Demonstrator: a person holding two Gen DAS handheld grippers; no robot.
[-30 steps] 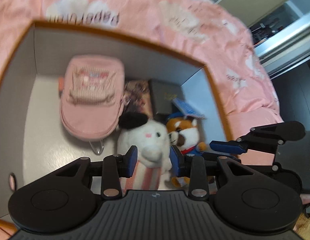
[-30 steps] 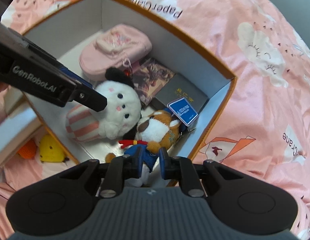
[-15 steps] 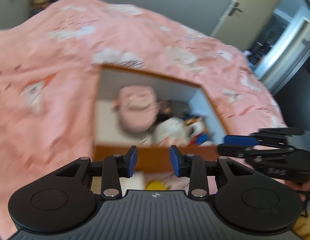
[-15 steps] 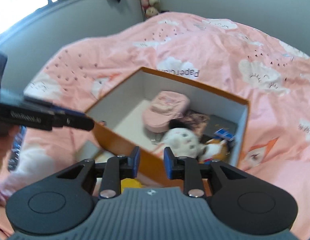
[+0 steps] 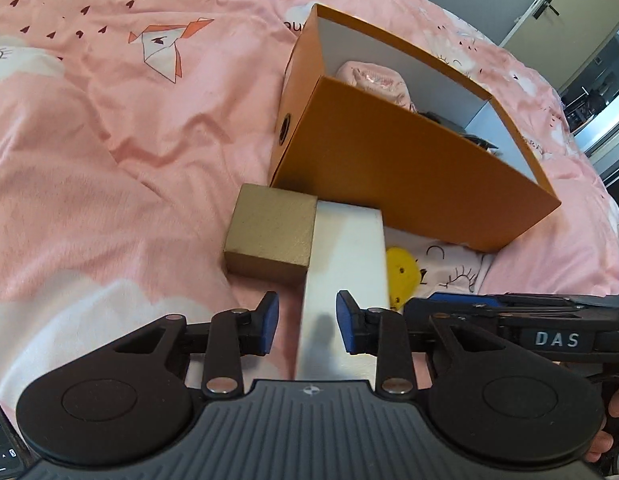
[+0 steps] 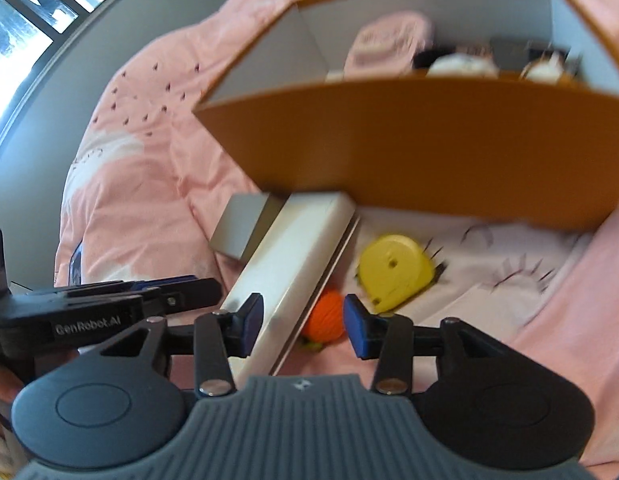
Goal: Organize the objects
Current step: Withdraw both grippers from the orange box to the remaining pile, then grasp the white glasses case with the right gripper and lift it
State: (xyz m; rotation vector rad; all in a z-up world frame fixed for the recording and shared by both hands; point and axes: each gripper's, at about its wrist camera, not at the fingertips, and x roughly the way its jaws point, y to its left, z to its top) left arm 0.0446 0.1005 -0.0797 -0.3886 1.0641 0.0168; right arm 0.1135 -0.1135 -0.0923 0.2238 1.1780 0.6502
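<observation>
1. Both grippers have pulled back out of the orange box (image 5: 409, 168) since a second ago. Back then they hung right over the plush toys inside; now they sit low over the pink duvet (image 5: 89, 140) in front of it.
2. Left wrist view: the left gripper (image 5: 303, 326) straddles the near end of a long white box (image 5: 345, 272). Its jaws are narrow and closing, with a sliver of gap on each side, so nothing is gripped yet. A gold cube box (image 5: 269, 232) sits touching the white box's left side, and a yellow toy (image 5: 403, 276) lies just beside its right. The right gripper's arm pokes in at the lower right.
3. Right wrist view, pretty blurry: the right gripper (image 6: 303, 326) is empty with jaws opening to a medium gap. An orange ball (image 6: 325, 316) lies between them, next to the white box's edge.
4. To do it well, probably: center the left pads on the white box's long sides and squeeze square, so it won't twist or shove the gold cube.
5. Containers: the orange box holds a pink bag (image 5: 373, 84) at its left end, then white and brown plush shapes and dark flat items, too smeared to name.
</observation>
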